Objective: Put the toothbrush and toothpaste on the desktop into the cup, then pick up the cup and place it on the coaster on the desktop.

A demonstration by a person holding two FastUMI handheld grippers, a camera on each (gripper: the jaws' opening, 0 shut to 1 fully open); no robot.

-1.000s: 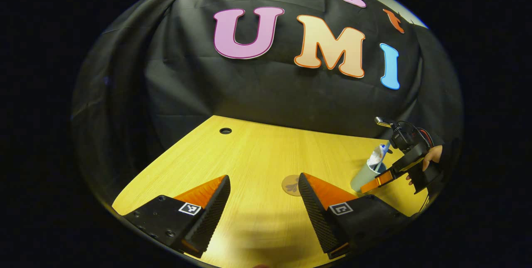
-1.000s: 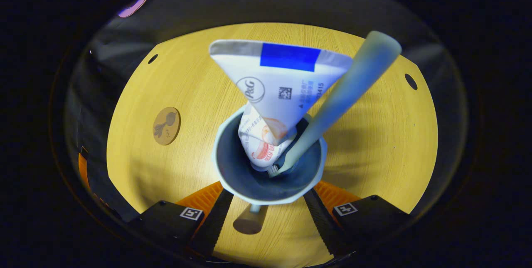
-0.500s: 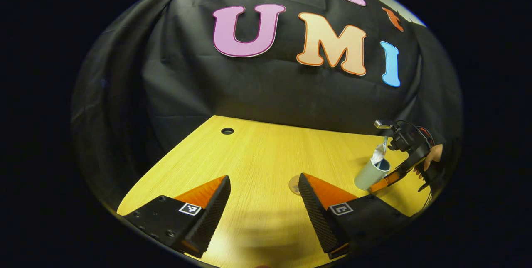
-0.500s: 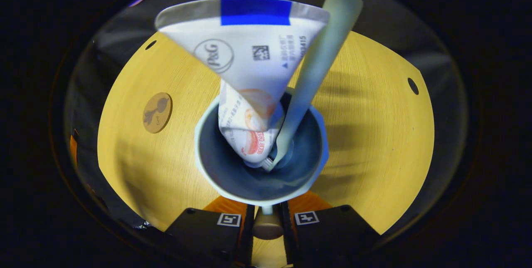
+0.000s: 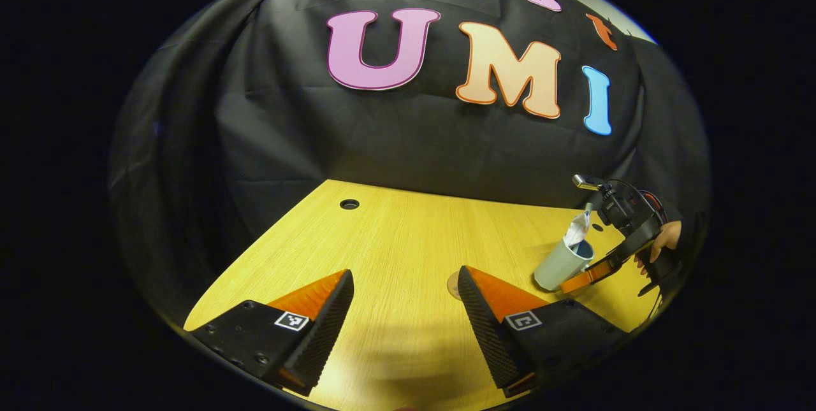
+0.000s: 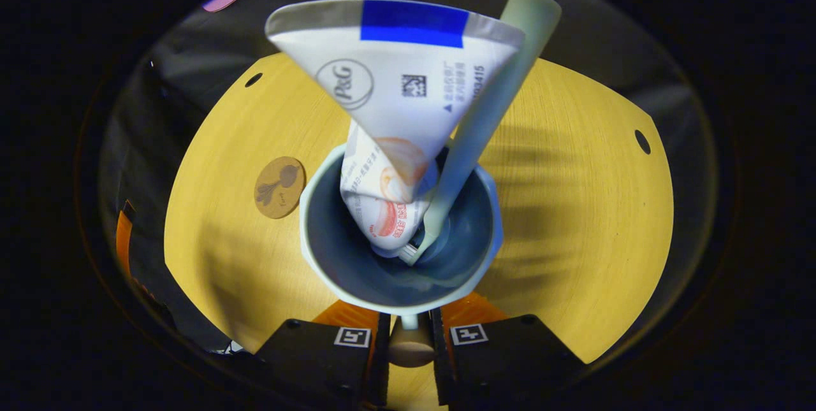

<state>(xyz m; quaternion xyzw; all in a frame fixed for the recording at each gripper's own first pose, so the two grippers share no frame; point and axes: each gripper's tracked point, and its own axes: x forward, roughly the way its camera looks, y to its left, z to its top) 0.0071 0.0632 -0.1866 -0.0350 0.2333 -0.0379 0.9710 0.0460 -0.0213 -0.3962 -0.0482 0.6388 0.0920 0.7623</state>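
In the left gripper view, the left gripper (image 5: 405,309) is seen low over the yellow desk (image 5: 395,232), and its two fingers are spread wide with nothing between them. A bit of the round brown coaster (image 5: 453,283) is seen just behind the right finger. Far off to the right, the pale blue cup (image 5: 562,264) is seen tilted, with the toothpaste (image 5: 578,231) sticking out of its top. The cup is held from the side by the right gripper (image 5: 583,278), and that gripper is held by a hand (image 5: 663,242).

In the right gripper view, the cup (image 6: 331,258) is looked into from above. The white toothpaste tube (image 6: 395,118) and the pale green toothbrush (image 6: 491,105) are stood inside it and lean together. The cup's handle (image 6: 411,344) is pinched between the two fingers of the right gripper (image 6: 411,350), which are pulled in narrow. The coaster (image 6: 279,187) is seen flat on the desk (image 6: 574,207), just beside the cup on its left.
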